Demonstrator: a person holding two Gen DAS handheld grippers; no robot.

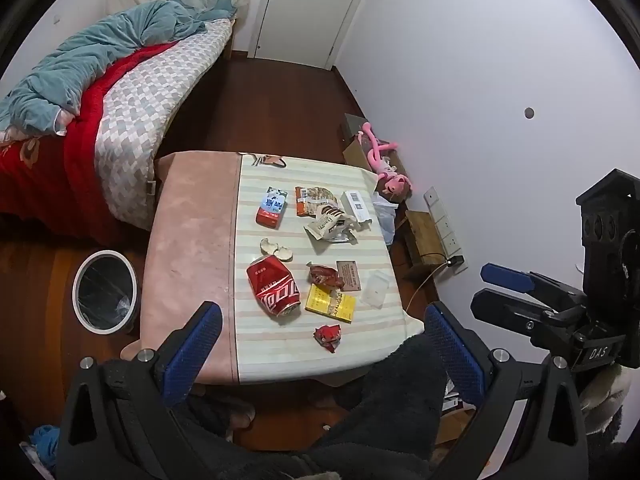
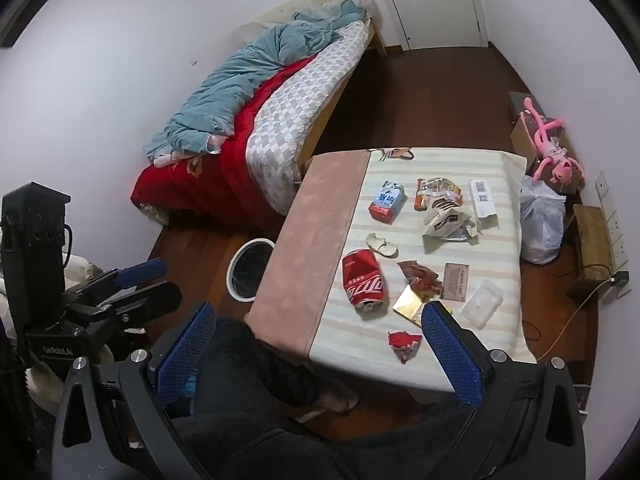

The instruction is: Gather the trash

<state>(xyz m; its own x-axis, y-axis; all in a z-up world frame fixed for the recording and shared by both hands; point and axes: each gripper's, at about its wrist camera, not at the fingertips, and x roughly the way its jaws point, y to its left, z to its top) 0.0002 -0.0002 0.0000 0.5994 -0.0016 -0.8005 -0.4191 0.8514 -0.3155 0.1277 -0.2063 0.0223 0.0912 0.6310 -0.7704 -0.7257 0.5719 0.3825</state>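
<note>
Trash lies on a small cloth-covered table [image 1: 192,216] [image 2: 320,216]. A crushed red cola can [image 1: 273,286] [image 2: 363,281] lies near the front. By it are a yellow packet [image 1: 331,303], red wrappers [image 1: 327,337] [image 2: 404,344], a clear plastic lid [image 1: 375,289] [image 2: 481,303], a small milk carton [image 1: 272,210] [image 2: 386,201], crumpled snack bags [image 1: 328,226] [image 2: 446,220] and eggshell pieces [image 1: 276,250] [image 2: 382,245]. A white bin [image 1: 106,292] [image 2: 250,270] with a black liner stands on the floor left of the table. My left gripper [image 1: 322,344] and right gripper [image 2: 320,340] are open and empty, above the table's near edge.
A bed [image 1: 120,92] [image 2: 260,120] with red and teal covers stands behind and left of the table. A pink plush toy [image 1: 386,164] [image 2: 554,156], boxes, a white plastic bag [image 2: 542,224] and a power strip [image 1: 444,224] line the right wall. A white door [image 1: 312,8] is at the back.
</note>
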